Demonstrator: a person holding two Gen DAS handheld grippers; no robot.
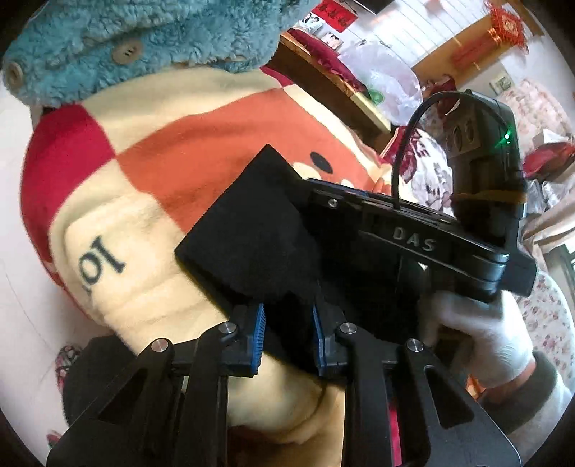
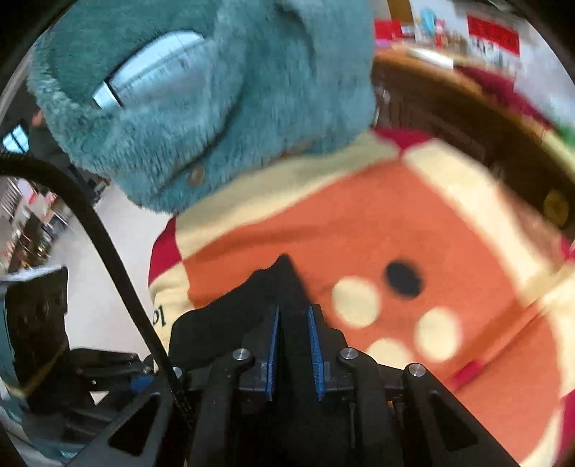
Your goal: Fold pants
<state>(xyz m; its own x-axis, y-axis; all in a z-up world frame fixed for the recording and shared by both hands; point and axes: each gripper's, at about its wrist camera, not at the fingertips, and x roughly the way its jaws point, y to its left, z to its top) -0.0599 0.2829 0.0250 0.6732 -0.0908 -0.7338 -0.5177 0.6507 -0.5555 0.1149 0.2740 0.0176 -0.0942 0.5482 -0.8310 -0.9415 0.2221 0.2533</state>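
Behind the work surface, a cluttered room with a wooden bench (image 1: 334,82), a plastic bag (image 1: 388,82) and red hangings (image 1: 506,27) is seen at the upper right of the left wrist view. Most of both views is filled by a fleece blanket (image 1: 201,136) in orange, cream and red. A teal fuzzy garment (image 1: 118,43) with buttons is laid at its far edge, at the upper left.

Black pants (image 1: 248,222) are found at the centre of the left view, with a folded corner pointing toward the upper left. Black cloth is pinched between the blue pads of the left gripper (image 1: 289,332), low in the frame.

The right gripper (image 2: 293,354) is seen low in its own view, closed on a ridge of the same black cloth (image 2: 284,283) that rises between its pads. In the left view, its body is held at the right by a gloved hand (image 1: 478,337). Motion blur is noted in the right view.
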